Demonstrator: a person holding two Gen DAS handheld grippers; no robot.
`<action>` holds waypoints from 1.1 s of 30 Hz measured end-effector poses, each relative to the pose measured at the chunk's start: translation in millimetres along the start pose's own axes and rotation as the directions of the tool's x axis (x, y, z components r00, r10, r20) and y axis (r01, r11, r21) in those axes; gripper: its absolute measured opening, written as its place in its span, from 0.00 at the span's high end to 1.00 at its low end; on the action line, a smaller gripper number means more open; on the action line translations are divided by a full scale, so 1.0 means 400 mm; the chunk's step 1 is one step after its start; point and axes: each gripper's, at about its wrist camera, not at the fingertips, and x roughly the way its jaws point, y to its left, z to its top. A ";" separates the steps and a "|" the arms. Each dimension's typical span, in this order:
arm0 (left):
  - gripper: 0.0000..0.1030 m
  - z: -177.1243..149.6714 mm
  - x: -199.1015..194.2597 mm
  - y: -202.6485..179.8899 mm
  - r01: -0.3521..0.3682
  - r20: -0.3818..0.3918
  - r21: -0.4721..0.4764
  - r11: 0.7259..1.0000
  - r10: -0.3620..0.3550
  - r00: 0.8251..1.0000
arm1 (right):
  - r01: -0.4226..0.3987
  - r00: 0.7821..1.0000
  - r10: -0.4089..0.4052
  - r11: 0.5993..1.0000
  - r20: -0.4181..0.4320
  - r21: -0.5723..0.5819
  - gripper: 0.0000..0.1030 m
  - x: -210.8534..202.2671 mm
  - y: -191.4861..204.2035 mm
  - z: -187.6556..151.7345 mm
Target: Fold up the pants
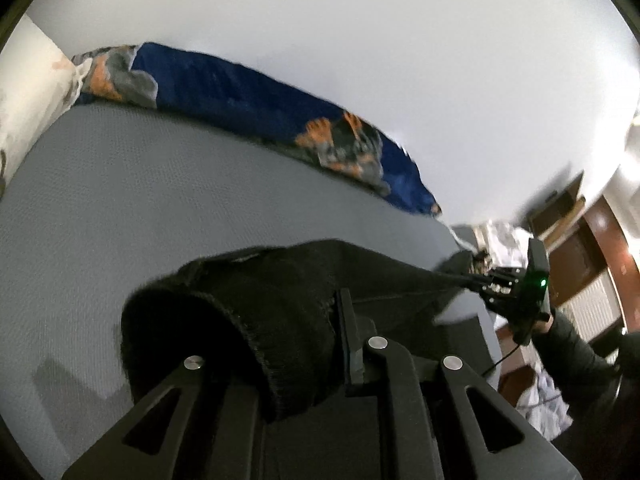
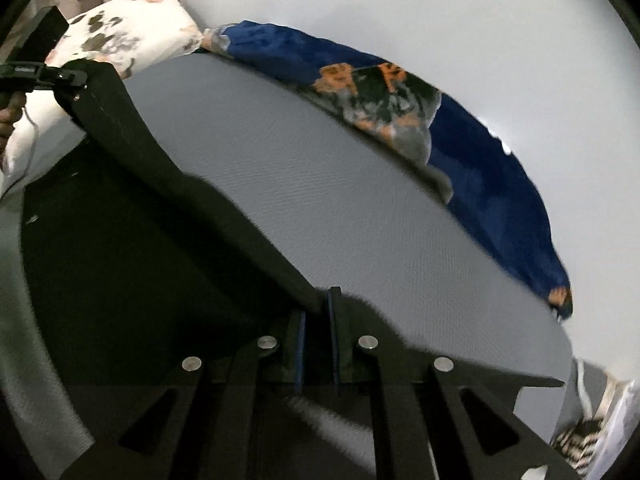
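Note:
Black pants [image 1: 256, 296] hang stretched between my two grippers above a grey bed [image 1: 120, 200]. My left gripper [image 1: 316, 332] is shut on the ribbed waistband, which bunches over its left finger. In the left wrist view the right gripper [image 1: 496, 282] holds the far end of the pants taut. In the right wrist view my right gripper [image 2: 318, 336] is shut on the edge of the pants [image 2: 140, 220], which spread down and to the left. The left gripper [image 2: 60, 76] grips the far corner at upper left.
A blue blanket with orange and grey print [image 1: 248, 100] lies along the far side of the bed [image 2: 320, 200] by a white wall. A floral pillow [image 2: 132, 36] sits at the head. Wooden furniture [image 1: 576, 240] and crumpled cloth [image 1: 544, 404] are beyond the bed's foot.

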 end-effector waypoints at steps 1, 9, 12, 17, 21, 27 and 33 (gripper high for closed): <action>0.86 -0.023 -0.010 -0.004 -0.001 -0.011 0.005 1.000 0.001 1.000 | -0.006 1.000 0.006 1.000 0.001 0.002 0.93 -0.014 0.017 -0.021; 0.71 -0.221 -0.035 -0.018 -0.049 -0.195 0.058 0.997 0.059 0.979 | -0.098 0.993 0.103 0.991 -0.053 0.091 0.93 -0.046 0.153 -0.212; 0.61 -0.275 -0.026 -0.024 -0.111 -0.252 0.104 0.988 0.134 0.958 | -0.104 0.990 0.112 0.989 -0.083 0.101 0.93 -0.015 0.188 -0.260; 0.39 -0.309 -0.057 -0.037 -0.208 -0.268 0.145 0.967 0.241 0.933 | -0.114 0.983 0.127 0.989 -0.136 0.098 0.93 0.045 0.223 -0.298; 0.32 -0.324 -0.135 -0.039 -0.292 -0.218 0.125 0.948 0.313 0.924 | -0.117 0.982 0.131 0.987 -0.133 0.110 0.93 0.052 0.222 -0.299; 0.31 -0.358 -0.241 0.024 -0.268 -0.172 -0.195 0.943 0.236 0.956 | -0.117 0.983 0.131 0.987 -0.126 0.113 0.93 0.053 0.222 -0.299; 0.32 -0.400 -0.183 0.044 -0.215 -0.218 -0.441 0.871 0.128 0.967 | -0.111 0.985 0.124 0.987 -0.117 0.117 0.92 0.055 0.222 -0.303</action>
